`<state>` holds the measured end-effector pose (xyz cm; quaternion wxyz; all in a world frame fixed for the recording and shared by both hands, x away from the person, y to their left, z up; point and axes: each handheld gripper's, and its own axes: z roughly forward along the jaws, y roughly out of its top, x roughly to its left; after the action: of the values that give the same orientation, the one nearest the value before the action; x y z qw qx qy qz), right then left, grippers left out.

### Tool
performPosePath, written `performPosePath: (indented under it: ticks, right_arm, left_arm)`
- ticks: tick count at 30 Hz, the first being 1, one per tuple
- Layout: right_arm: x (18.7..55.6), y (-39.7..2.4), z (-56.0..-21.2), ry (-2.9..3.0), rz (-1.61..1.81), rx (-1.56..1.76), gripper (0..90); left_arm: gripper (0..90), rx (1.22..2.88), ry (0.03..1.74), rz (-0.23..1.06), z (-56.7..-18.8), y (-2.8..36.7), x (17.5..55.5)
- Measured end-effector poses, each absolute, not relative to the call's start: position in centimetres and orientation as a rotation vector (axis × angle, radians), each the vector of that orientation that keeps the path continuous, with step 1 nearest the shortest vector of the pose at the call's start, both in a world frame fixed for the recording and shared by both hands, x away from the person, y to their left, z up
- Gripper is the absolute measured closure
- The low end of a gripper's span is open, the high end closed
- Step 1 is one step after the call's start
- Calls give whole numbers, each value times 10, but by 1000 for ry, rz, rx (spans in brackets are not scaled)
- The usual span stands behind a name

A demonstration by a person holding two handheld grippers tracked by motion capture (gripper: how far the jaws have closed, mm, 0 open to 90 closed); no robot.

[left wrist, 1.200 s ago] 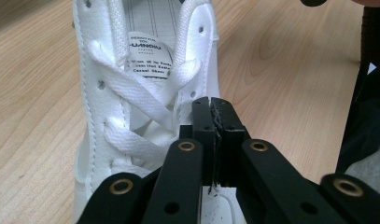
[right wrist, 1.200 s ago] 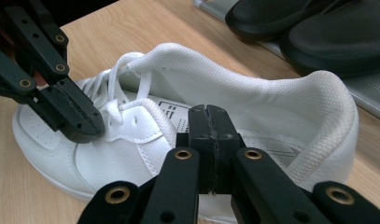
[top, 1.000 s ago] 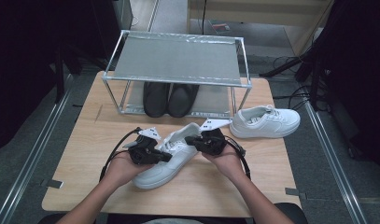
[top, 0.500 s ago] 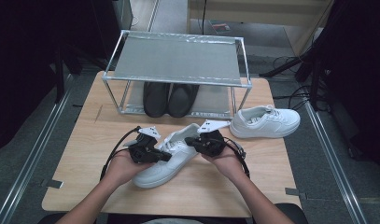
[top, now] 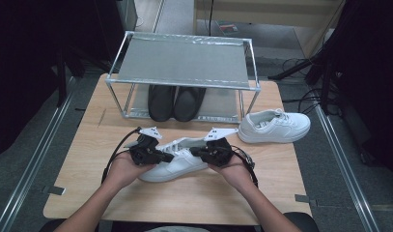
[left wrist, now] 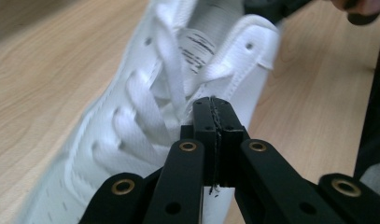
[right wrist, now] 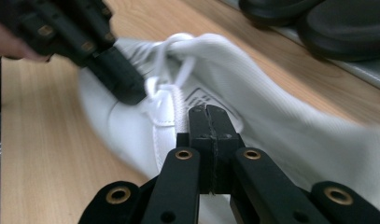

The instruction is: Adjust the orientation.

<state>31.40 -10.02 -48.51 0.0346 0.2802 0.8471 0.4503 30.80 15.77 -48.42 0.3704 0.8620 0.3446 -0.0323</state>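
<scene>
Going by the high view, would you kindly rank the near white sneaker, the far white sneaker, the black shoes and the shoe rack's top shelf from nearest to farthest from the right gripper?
1. Near white sneaker: right at the right gripper, on its left.
2. Far white sneaker: behind it, to the right.
3. Black shoes: on the rack's lower level, behind and left. Close to the far sneaker in distance.
4. Shoe rack's top shelf: farthest back.

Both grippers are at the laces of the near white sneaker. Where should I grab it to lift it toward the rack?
Judging by its pose, the near white sneaker lies upright with its opening facing up. The padded collar by the tongue looks best: come down from above, one jaw inside, one outside. The left gripper and right gripper are shut at the laces.
</scene>
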Motion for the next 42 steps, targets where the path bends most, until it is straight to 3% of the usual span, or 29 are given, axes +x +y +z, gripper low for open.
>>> performPosePath:
  ticks: [31,38,42]
  right_arm:
    - [288,-99,-482,2659,1352,897,900]
    - [284,-98,-482,2684,1328,939,900]
    - [285,-101,-480,2688,1329,913,900]
  left_arm:
    - [900,2239,839,-64,-484,157,326]
    - [900,2268,782,50,-483,150,331]
    - [900,2252,786,42,-479,151,334]
